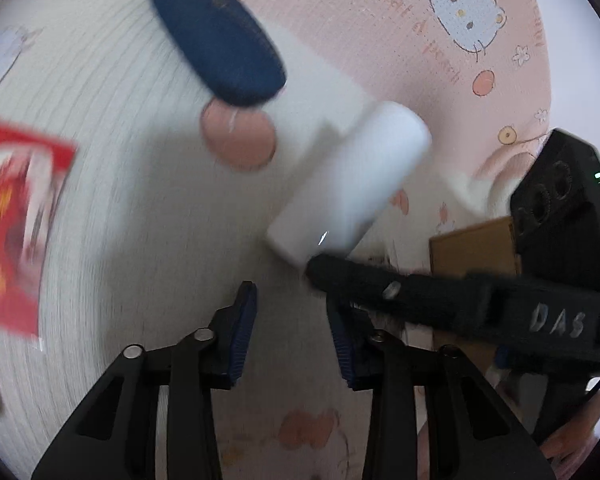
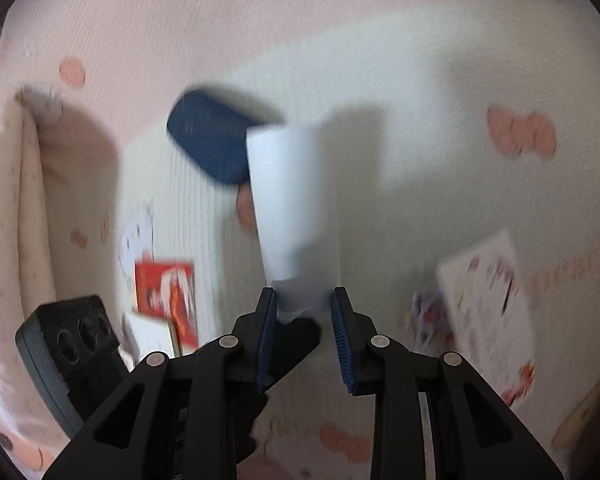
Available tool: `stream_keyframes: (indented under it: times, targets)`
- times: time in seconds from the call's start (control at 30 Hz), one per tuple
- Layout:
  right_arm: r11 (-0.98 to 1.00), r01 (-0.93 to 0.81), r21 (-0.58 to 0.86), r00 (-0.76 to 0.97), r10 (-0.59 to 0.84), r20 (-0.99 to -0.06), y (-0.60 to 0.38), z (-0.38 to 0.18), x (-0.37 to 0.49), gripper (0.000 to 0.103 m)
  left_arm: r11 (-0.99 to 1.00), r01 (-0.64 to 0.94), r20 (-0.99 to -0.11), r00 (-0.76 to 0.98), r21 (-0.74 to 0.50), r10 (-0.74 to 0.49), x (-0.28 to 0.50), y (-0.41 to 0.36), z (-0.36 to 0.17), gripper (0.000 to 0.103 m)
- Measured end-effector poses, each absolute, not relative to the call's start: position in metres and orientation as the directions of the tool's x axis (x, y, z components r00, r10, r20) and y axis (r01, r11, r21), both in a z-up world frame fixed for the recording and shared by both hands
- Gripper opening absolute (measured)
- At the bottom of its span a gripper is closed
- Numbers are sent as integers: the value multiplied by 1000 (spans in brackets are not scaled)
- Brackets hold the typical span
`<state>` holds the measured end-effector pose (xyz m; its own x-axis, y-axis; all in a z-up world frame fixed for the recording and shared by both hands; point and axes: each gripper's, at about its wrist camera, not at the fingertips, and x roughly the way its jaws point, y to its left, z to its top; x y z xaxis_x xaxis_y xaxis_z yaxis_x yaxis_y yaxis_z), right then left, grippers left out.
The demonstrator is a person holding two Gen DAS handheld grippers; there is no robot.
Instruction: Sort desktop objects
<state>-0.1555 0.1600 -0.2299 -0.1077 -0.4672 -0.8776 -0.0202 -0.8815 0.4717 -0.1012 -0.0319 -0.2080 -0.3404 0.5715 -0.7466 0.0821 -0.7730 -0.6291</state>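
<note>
Far left in left wrist view: red packet, blurred, flat on patterned cloth. Further right, dark blue oval case lying on the cloth, partly over a printed pink dot. Low centre, left gripper, jaws apart, nothing between the pads, hovering over bare cloth. Right of that, white cylinder raised and tilted, its lower end at the tip of the right gripper reaching in from the right; cardboard box behind. Right wrist view: right gripper with jaws clamped on the cylinder's lower end, cylinder projecting forward and hiding part of the blue case. Likely step: carrying the cylinder toward its place, destination not evident. Next move probably calls for a steady lowering before release, left gripper kept clear. Only right wrist view shows the white printed card at right and the grip itself; only left wrist view shows the box.
</note>
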Motion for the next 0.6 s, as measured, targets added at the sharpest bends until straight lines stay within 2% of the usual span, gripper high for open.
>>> stream_keyframes:
  times: [0.1,0.23,0.33,0.4,0.47,0.6]
  targets:
    - [-868,-22,496,-42,-495,-868,156,-245,-138,25,-770,82,-741,-354,-632,571,-87,-35,-206,31]
    - [-866,42,499,-72,-501,-863,156,-232,-134,25,-776,91,-740,-386,-625,551,-86,-43,-198,32]
    - [-853,89,514,-117,-521,-845,155,-212,-135,25,-761,111,-723,-424,-640,546,-92,-51,-191,40]
    - [-859,118,498,-161,-511,-844,154,-199,-138,31,-764,98,-714,-445,-638,540,-96,-54,-186,50]
    - [-872,135,471,-202,-489,-848,160,-190,-141,46,-775,84,-714,-460,-627,528,-102,-53,-181,53]
    - [-874,56,483,-263,-480,-837,183,-186,-148,50,-781,62,-706,-478,-621,523,-116,-48,-175,54]
